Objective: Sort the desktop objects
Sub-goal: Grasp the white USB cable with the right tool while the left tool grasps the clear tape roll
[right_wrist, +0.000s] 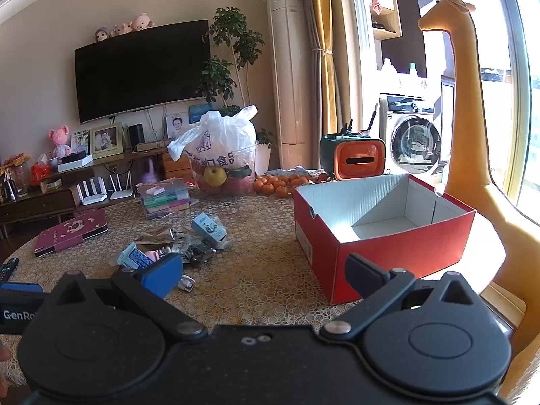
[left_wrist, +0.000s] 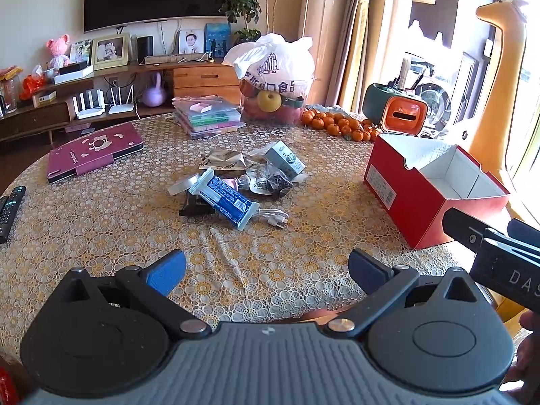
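The left gripper (left_wrist: 266, 268) hangs low over the near edge of the round table (left_wrist: 101, 222), its two blue-padded fingers (left_wrist: 167, 271) spread wide apart with nothing between them, only the lace tablecloth showing in the gap. The right gripper (right_wrist: 263, 275) is held just beside it, a little to the right, and its fingers are likewise parted and holding nothing; its dark body pokes into the left camera's view at the right edge. In the middle of the table, ahead of both grippers, lies a small heap of clutter: a blue-and-white wrapped packet (left_wrist: 224, 199) on top of a dark flat thing, a white cable (left_wrist: 271, 217) curled just beside the packet's near end, a roll of clear tape (left_wrist: 184, 184) touching its far end, some crumpled brown and silver wrappers (left_wrist: 222, 161), and a little pale blue carton (left_wrist: 285, 160) at the back of the pile. To the right of the heap, well apart from it, stands an open red cardboard box (right_wrist: 398, 253) with a white inside, nothing in it that I can see. Further back sit a stack of flat plastic cases (left_wrist: 207, 118), a white plastic bag (left_wrist: 273, 67) over a tub of fruit, a scatter of small oranges (left_wrist: 341, 125), and an orange-fronted case (left_wrist: 403, 114). A dark red tablet cover (left_wrist: 94, 152) lies off to the left, with remote controls (left_wrist: 10, 207) at the table's left edge
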Available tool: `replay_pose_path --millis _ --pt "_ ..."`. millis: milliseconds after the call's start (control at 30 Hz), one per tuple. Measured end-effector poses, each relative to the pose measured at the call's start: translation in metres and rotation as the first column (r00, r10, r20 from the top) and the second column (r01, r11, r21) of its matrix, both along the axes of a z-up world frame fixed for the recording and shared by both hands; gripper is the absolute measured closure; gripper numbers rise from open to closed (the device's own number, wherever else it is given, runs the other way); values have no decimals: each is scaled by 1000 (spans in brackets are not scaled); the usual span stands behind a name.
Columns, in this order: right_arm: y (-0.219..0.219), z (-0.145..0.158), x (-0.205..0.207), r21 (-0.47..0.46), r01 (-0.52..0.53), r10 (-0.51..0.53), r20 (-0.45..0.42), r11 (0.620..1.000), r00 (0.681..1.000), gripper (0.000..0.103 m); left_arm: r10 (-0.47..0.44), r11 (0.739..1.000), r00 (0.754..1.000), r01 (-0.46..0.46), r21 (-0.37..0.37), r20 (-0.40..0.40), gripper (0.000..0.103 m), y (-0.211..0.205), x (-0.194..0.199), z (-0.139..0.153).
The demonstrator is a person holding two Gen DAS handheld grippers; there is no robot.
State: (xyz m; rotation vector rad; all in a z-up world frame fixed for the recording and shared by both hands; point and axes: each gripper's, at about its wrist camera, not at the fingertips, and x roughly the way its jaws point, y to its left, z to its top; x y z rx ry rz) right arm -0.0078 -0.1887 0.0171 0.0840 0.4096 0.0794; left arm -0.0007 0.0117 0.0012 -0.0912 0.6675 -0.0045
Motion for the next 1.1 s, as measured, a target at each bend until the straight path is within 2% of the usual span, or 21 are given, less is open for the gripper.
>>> replay_pose_path --millis 167,400,600,700,900,1100 --pt "-1 0 6 25 -29 29 -10 999 1000 0 -20 1000 1000 20 0 -5 0 2 5 -1" --pt "1 2 18 -9 -59 58 -19 998 998 0 -38 999 999 38 11 13 0 5 11 -2" --pt "5 3 32 -25 -126 126 -7 992 992 0 -22 1000 1000 22 7 12 0 18 23 -9" --pt "8 -2 41 -35 -157 156 -25 987 987 0 -4 1000 1000 4 0 14 0 29 32 -13" --pt "15 -16 59 -73 -196 192 -53 978 980 0 12 999 1000 -13 33 20 0 47 54 -23" --pt "25 -33 78 -117 -247 240 -68 962 968 0 -15 999 999 14 48 37 0 55 77 -30"
